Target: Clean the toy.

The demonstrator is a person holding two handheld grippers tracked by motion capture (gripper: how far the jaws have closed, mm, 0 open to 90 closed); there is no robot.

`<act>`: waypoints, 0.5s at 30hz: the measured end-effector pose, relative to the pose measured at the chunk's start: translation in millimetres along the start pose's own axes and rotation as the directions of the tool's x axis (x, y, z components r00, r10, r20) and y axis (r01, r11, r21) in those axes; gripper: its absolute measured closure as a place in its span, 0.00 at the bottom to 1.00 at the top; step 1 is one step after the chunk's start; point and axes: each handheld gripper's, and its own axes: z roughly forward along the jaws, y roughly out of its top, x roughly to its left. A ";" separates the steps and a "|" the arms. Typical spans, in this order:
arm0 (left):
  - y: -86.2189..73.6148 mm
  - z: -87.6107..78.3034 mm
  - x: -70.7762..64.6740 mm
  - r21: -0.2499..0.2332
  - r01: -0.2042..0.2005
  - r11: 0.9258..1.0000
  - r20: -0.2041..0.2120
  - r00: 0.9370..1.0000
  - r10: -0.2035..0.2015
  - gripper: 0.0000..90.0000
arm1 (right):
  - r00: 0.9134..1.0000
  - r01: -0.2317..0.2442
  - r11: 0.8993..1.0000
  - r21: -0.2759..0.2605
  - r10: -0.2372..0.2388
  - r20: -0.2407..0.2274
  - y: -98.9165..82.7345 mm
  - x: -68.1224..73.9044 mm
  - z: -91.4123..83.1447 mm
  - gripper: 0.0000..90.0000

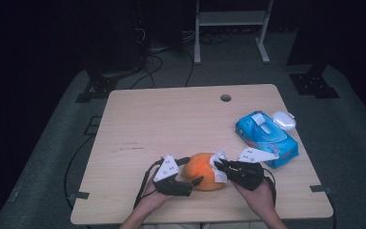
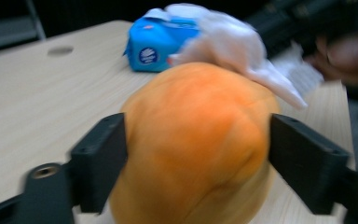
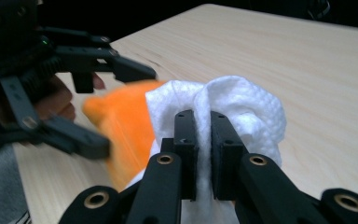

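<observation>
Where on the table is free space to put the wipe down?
The table is bare on its left half and far middle, from the round hole toward the left edge. It is crowded at the near middle around the orange fruit and at the right by the blue wipes pack.

one orange fruit [image 1: 203,171], one white wipe [image 1: 218,165], one wipes pack [image 1: 266,138]

Light wood worktop [image 1: 171,124] with a cable hole, sitting on it: an orange fruit [image 1: 201,177], a blue wipes pack [image 1: 266,138], and a white lid [image 1: 284,120].
</observation>
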 end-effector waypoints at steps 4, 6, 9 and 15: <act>-2.3 2.6 2.7 0.001 0.032 0.999 0.019 0.999 -0.032 0.31 | 1.000 -0.013 1.000 -0.002 0.013 0.007 -0.9 -2.0 -0.2 0.91; -0.3 2.9 -1.0 0.011 -0.010 1.000 0.011 1.000 0.010 0.36 | 1.000 0.028 1.000 -0.010 -0.028 0.002 2.8 9.3 -0.1 0.91; 2.8 4.4 -12.7 0.023 -0.124 0.992 0.006 0.992 0.124 0.38 | 0.998 0.059 0.998 -0.021 -0.060 -0.031 5.9 20.2 0.5 0.91; 3.1 4.1 -23.3 0.031 -0.219 0.975 0.013 0.976 0.219 0.39 | 0.994 0.109 0.994 -0.024 -0.109 -0.025 13.1 27.8 0.3 0.91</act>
